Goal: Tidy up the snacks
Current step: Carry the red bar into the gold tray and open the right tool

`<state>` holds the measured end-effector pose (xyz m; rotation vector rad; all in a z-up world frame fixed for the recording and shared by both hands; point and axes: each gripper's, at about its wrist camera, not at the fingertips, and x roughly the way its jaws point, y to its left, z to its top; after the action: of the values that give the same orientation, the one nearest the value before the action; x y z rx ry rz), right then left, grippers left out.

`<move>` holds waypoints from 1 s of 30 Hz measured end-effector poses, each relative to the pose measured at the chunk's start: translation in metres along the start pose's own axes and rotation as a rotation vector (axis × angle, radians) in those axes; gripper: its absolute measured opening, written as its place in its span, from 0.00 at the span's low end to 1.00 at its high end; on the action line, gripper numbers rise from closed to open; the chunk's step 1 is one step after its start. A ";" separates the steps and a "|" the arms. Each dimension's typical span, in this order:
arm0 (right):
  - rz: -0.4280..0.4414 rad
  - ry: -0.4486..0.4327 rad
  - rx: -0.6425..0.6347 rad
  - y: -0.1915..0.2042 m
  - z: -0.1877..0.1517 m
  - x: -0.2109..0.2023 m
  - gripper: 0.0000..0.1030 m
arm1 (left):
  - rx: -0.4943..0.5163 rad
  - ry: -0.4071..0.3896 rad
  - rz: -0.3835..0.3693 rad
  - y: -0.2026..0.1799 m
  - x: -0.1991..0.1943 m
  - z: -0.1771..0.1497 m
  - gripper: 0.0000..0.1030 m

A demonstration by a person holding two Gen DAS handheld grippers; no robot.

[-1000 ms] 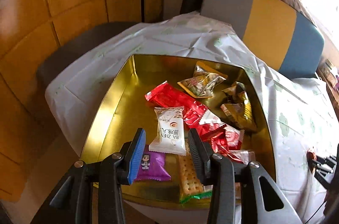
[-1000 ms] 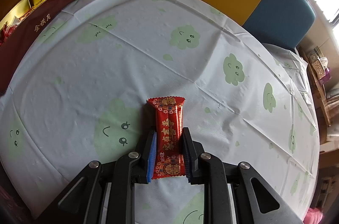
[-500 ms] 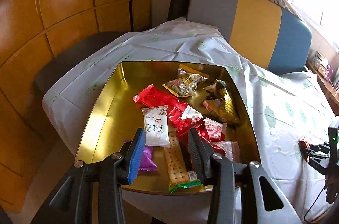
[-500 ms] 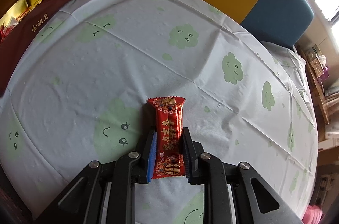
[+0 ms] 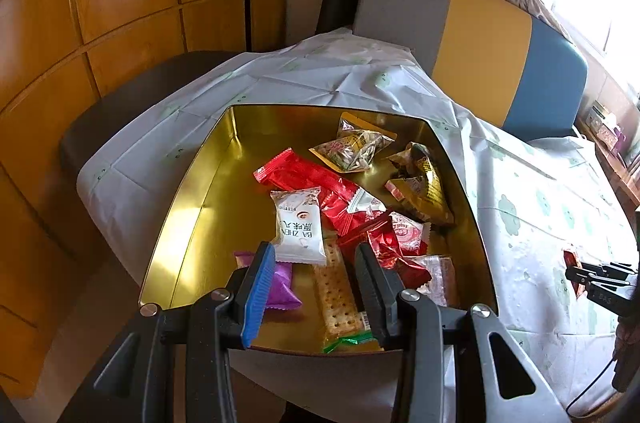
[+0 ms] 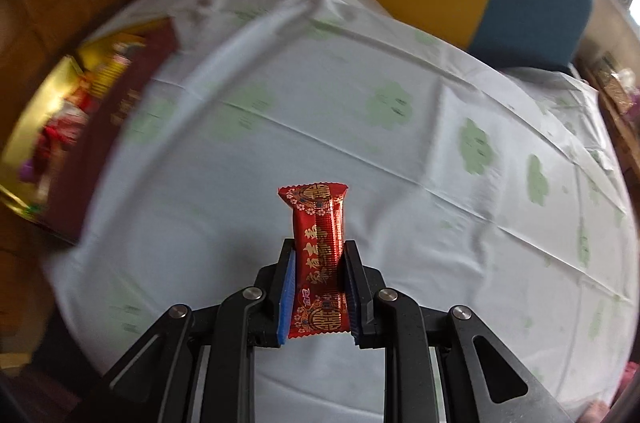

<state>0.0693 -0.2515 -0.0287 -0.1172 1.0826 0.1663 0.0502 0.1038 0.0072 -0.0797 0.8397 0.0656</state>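
The right tongs (image 6: 319,287) are lifting the red bar (image 6: 319,255) clear of the table (image 6: 400,183), where a moment ago it was lying flat on the cloth, and the view is swinging toward the box (image 6: 60,127) at the table's left edge. The jaws are clamping the bar narrowly across its middle, its top end sticking out past the tips. The left tongs (image 5: 316,287) are hovering part-open and empty over the near end of the gold box (image 5: 192,207), above a cracker pack (image 5: 338,299) and a white packet (image 5: 298,225). The carry step is under way, I judge. Next the bar needs bringing over the box rim and releasing among the snacks already there.
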 end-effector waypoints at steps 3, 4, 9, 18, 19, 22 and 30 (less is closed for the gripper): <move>0.075 -0.031 -0.027 0.027 0.012 -0.008 0.21 | -0.001 0.000 -0.001 0.001 0.000 0.000 0.41; 0.094 -0.041 -0.036 0.037 0.015 -0.012 0.21 | -0.001 0.000 -0.001 0.002 0.000 0.000 0.41; 0.194 -0.092 -0.108 0.091 0.034 -0.029 0.21 | -0.014 0.002 -0.002 0.007 0.001 -0.001 0.41; 0.296 -0.113 -0.142 0.172 0.077 -0.021 0.22 | -0.090 -0.034 0.037 0.040 -0.006 -0.001 0.41; 0.289 -0.101 -0.144 0.179 0.081 -0.013 0.22 | -0.094 -0.028 0.039 0.043 -0.005 -0.001 0.41; 0.256 -0.039 -0.161 0.197 0.088 0.018 0.22 | -0.101 -0.018 0.044 0.048 -0.002 -0.005 0.41; 0.241 0.013 -0.197 0.205 0.079 0.048 0.37 | -0.118 0.005 0.048 0.054 0.008 -0.010 0.41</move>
<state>0.1205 -0.0329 -0.0372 -0.1646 1.0900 0.4903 0.0431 0.1570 -0.0077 -0.1709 0.8421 0.1605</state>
